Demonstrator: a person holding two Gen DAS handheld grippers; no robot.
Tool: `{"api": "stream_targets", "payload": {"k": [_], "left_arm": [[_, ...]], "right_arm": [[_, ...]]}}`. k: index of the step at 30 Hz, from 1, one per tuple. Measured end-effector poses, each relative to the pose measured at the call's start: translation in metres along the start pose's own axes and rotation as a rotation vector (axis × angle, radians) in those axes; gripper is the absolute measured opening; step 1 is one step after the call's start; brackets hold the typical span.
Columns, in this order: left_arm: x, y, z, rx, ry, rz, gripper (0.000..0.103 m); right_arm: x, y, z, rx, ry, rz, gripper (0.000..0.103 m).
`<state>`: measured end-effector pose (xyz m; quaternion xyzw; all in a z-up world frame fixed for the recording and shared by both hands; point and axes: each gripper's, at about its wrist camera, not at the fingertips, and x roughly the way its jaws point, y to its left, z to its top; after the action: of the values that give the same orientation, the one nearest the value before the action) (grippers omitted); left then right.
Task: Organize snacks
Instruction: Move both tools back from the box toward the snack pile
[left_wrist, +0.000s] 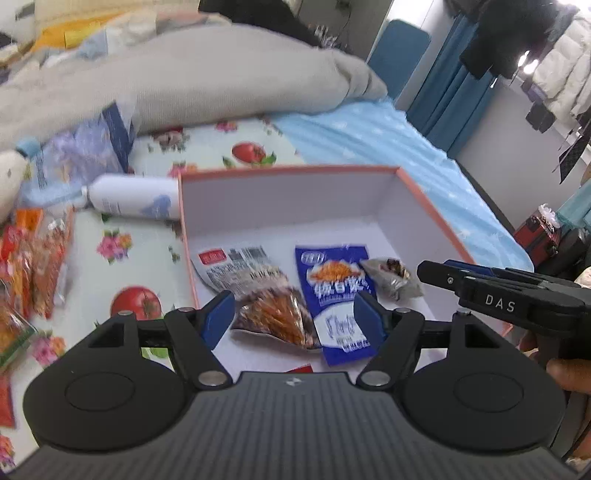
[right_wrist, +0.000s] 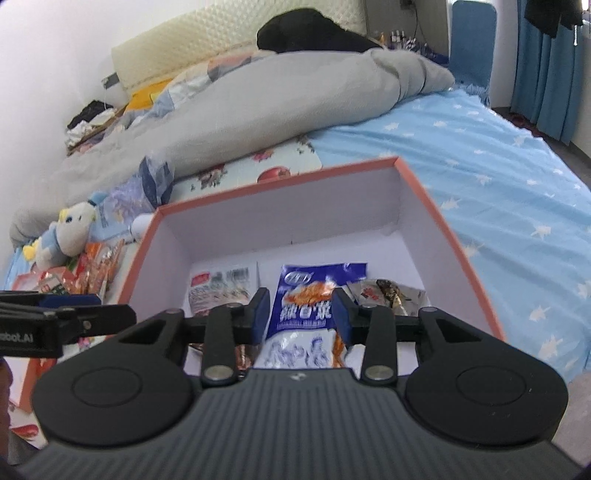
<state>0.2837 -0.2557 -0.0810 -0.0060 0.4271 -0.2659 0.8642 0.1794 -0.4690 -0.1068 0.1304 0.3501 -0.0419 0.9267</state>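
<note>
An orange-rimmed white box (left_wrist: 288, 170) (right_wrist: 277, 184) stands on the bed. On its floor lie a clear packet of orange-brown sticks (left_wrist: 273, 314), a blue packet (left_wrist: 332, 291) (right_wrist: 306, 295) and a small grey packet (left_wrist: 391, 277) (right_wrist: 388, 291). My left gripper (left_wrist: 293, 319) hangs open over the box's near part; the clear packet lies between its blue pads, which are not pressing on it. My right gripper (right_wrist: 301, 314) (left_wrist: 432, 267) hovers over the box's right side, partly open with nothing in it; the blue packet shows through the gap below. Loose orange snack packets (left_wrist: 33, 266) (right_wrist: 92, 266) lie left of the box.
A white bottle (left_wrist: 136, 197) lies against the box's left wall, with a bluish plastic bag (left_wrist: 81, 155) behind it. A plush toy (right_wrist: 70, 229) sits by the loose snacks. A grey duvet (left_wrist: 221, 74) is piled beyond. A hand (left_wrist: 569, 373) shows at the right edge.
</note>
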Motion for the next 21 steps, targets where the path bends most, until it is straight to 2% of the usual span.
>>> {"api": "stream_targets", "payload": {"k": [10,18,21], "left_arm": [[-0.068,-0.009,0.009,0.050,-0.167,-0.011,0.075],[-0.115,0.005,-0.003,0.034,-0.233,-0.012,0.075],[-0.129,0.011,-0.010,0.030,-0.254,0.003,0.075]], "right_arm": [[-0.047,0.023,0.013,0.005,-0.138,0.060,0.041],[-0.075,0.049,0.006,0.011,-0.231,0.111,0.041],[-0.079,0.060,-0.002,0.004,-0.235,0.123,0.041]]}}
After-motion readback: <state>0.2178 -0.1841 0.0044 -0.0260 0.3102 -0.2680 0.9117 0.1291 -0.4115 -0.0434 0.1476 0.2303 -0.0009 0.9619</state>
